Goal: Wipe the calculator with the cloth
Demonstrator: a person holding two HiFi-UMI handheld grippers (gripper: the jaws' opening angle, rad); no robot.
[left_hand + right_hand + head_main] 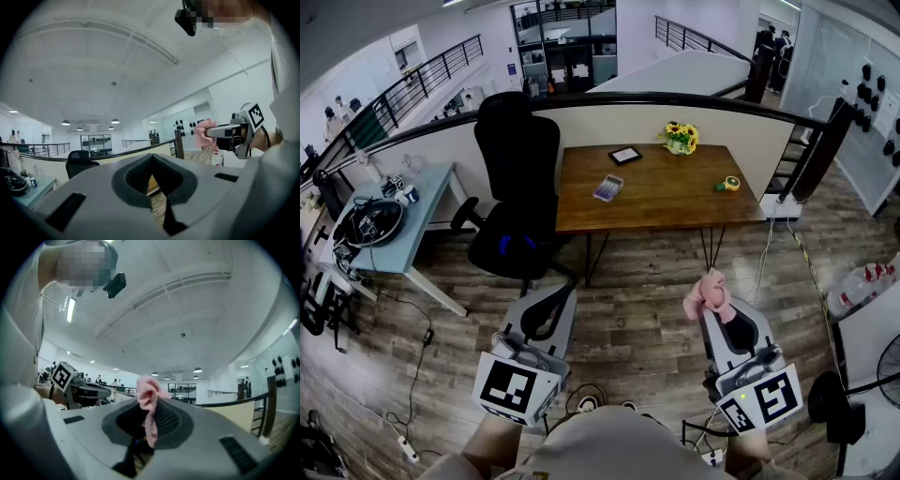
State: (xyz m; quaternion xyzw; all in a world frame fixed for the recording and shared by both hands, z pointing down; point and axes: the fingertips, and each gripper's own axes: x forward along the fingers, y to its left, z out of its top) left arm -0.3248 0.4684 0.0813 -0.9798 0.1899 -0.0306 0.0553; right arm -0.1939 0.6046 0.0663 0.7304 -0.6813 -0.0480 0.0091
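The right gripper [712,309] is clamping the pink cloth [708,292] between its jaws and holding it level, so that a bunched end is projecting forward, ready for wiping. The left gripper [563,292] is closed on nothing, probably kept free for steadying. The calculator [608,187] is lying on the wooden table [675,202], well apart from both grippers. Only the head view is showing it, while the right gripper view is showing the jaws pinching the cloth.

A brown wooden table [675,208] stands well ahead of both grippers. On it, a calculator [607,187] lies beyond the left gripper [557,292], with a dark tablet [625,156] farther off. A pot of sunflowers [681,138] and a small yellow-green object [728,184] sit beyond the right gripper [712,305].
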